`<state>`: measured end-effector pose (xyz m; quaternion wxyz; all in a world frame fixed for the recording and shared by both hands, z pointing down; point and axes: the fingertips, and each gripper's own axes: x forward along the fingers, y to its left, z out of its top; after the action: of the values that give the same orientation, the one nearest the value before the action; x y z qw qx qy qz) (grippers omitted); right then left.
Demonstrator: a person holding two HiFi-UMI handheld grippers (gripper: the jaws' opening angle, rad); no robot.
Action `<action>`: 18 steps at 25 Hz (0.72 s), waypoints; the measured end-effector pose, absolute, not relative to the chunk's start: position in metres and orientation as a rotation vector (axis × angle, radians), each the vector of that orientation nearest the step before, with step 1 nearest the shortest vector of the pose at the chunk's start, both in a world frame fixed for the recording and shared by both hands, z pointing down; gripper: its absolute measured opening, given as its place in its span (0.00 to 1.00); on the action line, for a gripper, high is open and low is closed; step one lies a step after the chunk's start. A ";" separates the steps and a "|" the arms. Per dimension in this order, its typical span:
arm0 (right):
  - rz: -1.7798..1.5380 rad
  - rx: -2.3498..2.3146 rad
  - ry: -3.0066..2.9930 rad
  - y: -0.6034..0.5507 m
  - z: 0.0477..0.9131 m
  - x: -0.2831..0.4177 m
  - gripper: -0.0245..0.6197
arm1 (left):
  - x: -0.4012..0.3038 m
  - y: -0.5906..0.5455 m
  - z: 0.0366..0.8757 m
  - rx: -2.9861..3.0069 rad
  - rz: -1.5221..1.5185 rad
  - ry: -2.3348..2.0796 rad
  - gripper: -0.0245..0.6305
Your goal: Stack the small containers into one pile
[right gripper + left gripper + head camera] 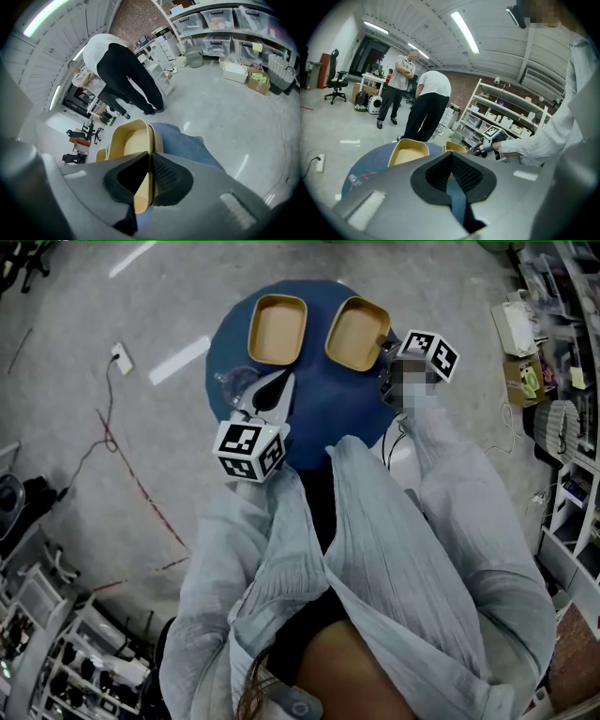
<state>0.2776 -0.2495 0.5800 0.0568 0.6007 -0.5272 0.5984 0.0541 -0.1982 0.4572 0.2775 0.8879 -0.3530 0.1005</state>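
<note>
Two tan, shallow containers sit side by side at the far part of a round blue table [319, 413]. The left container [277, 329] [410, 151] stands free. My right gripper [386, 351] [150, 157] is shut on the near right rim of the right container [356, 334] [136, 140], whose wall runs between the jaws. My left gripper [284, 382] [451, 155] hovers over the table's left side, short of the left container, with its jaws shut and nothing between them.
A small clear plastic piece [234, 381] lies on the table by the left gripper. Two people [426, 105] stand beyond the table. Shelves with bins [511, 117] line the right side. A cable and a socket [120, 357] lie on the floor at left.
</note>
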 end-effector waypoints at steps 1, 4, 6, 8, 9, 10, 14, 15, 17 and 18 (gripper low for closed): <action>1.810 1.826 -1.599 -0.250 0.580 0.277 0.08 | 0.053 -0.198 0.457 2.382 0.270 -0.949 0.05; 1.781 1.830 -1.602 -0.252 0.579 0.277 0.08 | 0.052 -0.198 0.458 2.378 0.273 -0.949 0.05; 1.781 1.838 -1.595 -0.252 0.578 0.277 0.08 | 0.052 -0.197 0.459 2.378 0.274 -0.948 0.05; 1.774 1.844 -1.599 -0.252 0.578 0.276 0.09 | 0.054 -0.196 0.459 2.378 0.272 -0.944 0.05; 1.762 1.843 -1.610 -0.252 0.577 0.276 0.13 | 0.055 -0.196 0.460 2.379 0.270 -0.942 0.05; 1.746 1.839 -1.623 -0.253 0.575 0.275 0.17 | 0.056 -0.196 0.459 2.380 0.267 -0.940 0.05; 1.695 1.821 -1.661 -0.254 0.568 0.273 0.45 | 0.059 -0.196 0.455 2.390 0.263 -0.928 0.05; 1.686 1.823 -1.665 -0.254 0.567 0.273 0.51 | 0.059 -0.196 0.455 2.393 0.264 -0.924 0.05; 1.652 1.836 -1.673 -0.254 0.567 0.274 0.61 | 0.059 -0.195 0.455 2.396 0.266 -0.918 0.05; 1.632 1.839 -1.681 -0.253 0.566 0.274 0.65 | 0.058 -0.195 0.456 2.397 0.268 -0.916 0.05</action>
<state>0.2739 -0.2533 0.5664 0.0816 0.6153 -0.5627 0.5460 0.0583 -0.1950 0.4556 0.2770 0.8927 -0.3412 0.0996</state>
